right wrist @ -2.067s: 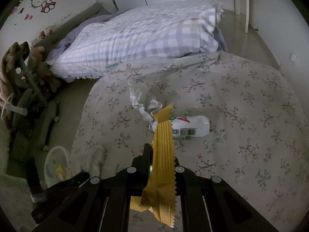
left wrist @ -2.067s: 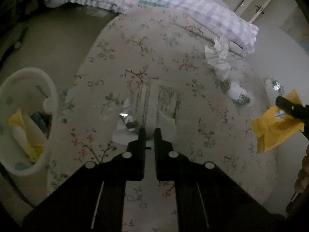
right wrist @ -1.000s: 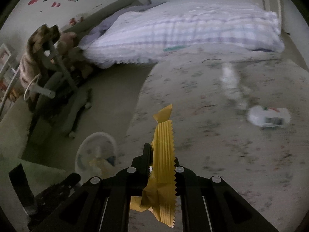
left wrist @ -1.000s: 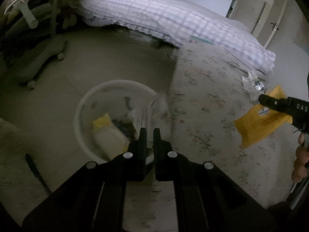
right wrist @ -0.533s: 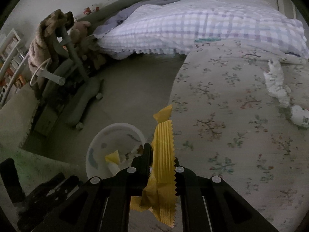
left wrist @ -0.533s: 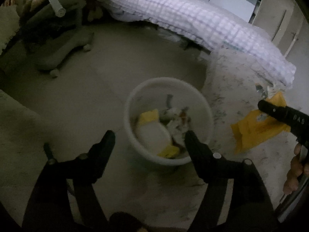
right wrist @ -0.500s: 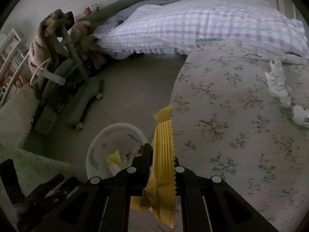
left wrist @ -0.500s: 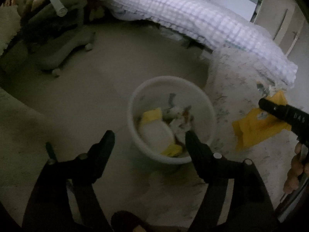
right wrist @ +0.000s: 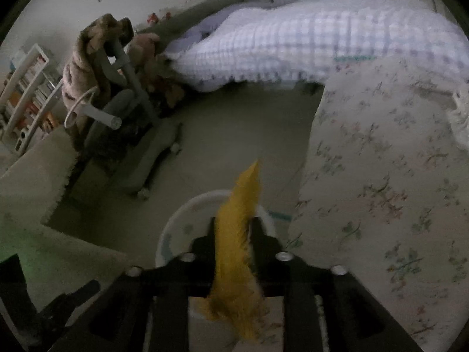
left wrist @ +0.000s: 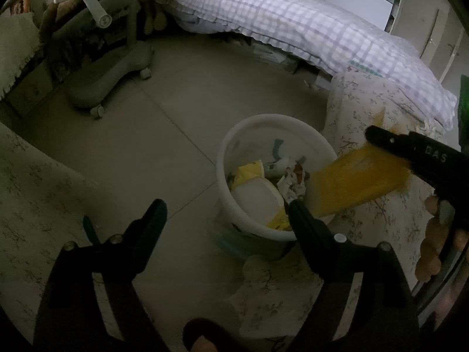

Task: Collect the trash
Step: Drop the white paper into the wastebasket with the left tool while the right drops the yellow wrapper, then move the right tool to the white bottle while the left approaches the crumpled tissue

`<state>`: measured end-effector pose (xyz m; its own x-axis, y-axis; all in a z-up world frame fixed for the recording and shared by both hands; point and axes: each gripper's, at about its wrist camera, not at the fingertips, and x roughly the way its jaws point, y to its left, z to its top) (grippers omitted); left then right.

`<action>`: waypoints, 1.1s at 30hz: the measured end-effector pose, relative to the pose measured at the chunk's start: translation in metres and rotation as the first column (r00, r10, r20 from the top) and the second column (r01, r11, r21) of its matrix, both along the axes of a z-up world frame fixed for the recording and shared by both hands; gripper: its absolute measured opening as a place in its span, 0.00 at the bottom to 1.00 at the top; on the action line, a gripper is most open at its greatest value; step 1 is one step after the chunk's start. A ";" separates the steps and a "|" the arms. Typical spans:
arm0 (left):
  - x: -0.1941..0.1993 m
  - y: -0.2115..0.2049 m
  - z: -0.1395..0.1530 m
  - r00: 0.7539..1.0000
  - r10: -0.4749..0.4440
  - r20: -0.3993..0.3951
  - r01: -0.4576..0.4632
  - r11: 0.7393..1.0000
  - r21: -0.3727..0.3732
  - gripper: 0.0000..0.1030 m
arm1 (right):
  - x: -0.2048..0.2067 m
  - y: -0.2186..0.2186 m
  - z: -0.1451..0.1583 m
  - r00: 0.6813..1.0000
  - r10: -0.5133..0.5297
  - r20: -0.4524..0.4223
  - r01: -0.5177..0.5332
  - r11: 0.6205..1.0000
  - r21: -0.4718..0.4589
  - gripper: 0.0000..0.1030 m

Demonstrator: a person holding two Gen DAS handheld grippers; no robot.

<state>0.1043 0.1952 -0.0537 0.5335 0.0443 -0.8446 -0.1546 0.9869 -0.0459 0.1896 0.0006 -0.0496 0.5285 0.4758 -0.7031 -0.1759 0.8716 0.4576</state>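
Note:
A white bin (left wrist: 234, 146) stands on the floor with yellow wrappers, a white tub and crumpled scraps inside. My left gripper (left wrist: 224, 209) hovers at its near left side, its jaws opening wide, with nothing between them. My right gripper (right wrist: 234, 228) is over the bin rim (right wrist: 181, 214), held by a person's hand (left wrist: 433, 234). Its jaws are opening. The yellow wrapper (right wrist: 237, 240) hangs blurred between them, and the pads stand off it. In the left wrist view the wrapper (left wrist: 357, 182) slants down toward the bin's right rim.
A floral-covered mattress (right wrist: 381, 190) lies right of the bin, with crumpled tissue (right wrist: 460, 117) at its far edge. Behind is a checked quilt (left wrist: 293, 23). A grey wheeled chair base (left wrist: 108, 67) and plush toys (right wrist: 96, 47) stand to the far left.
The left jaws opened over the bin and the clear packet they held is gone from them. The right gripper moved left from the mattress to over the bin; its jaws parted around the wrapper.

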 end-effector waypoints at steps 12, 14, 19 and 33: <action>-0.002 -0.006 0.006 1.000 -0.014 0.004 0.014 1.000 -0.008 0.83 | -0.015 -0.020 0.017 0.999 -0.024 0.040 0.025 0.999 -0.030 0.66; -0.003 -0.009 0.009 1.000 -0.015 0.011 0.015 1.000 -0.013 0.83 | -0.017 -0.029 0.020 0.999 -0.031 0.031 0.032 0.999 -0.043 0.66; -0.001 -0.023 0.016 0.999 -0.030 0.027 0.030 0.999 -0.026 0.89 | -0.023 -0.066 0.035 0.996 -0.078 0.035 0.080 0.995 -0.060 0.66; 0.010 -0.084 0.041 0.990 -0.114 0.080 0.123 0.986 -0.112 0.97 | -0.053 -0.178 0.067 0.972 -0.225 0.064 0.234 0.943 -0.237 0.74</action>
